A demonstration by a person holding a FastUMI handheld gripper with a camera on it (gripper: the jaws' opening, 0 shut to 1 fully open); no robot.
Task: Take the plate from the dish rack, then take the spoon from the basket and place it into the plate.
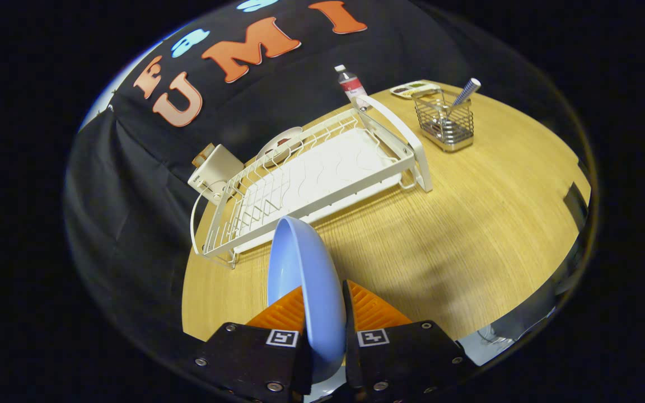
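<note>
A light blue plate (307, 280) stands on edge between my fingers, and my gripper (325, 310) is shut on its rim. The plate hangs above the wooden table (468, 224), just on the near side of the white wire dish rack (311, 179), whose slots hold nothing. Beyond the rack's far end stands a metal wire basket (447, 124). A spoon with a striped handle (464, 93) sticks up out of it, leaning away from the rack.
A plastic bottle (350, 84) stands behind the rack beside the basket. A white box (214, 170) and a round white item (284, 141) lie behind the rack by the wall. A flat tray (412, 88) lies beyond the basket. Open tabletop lies between rack and near edge.
</note>
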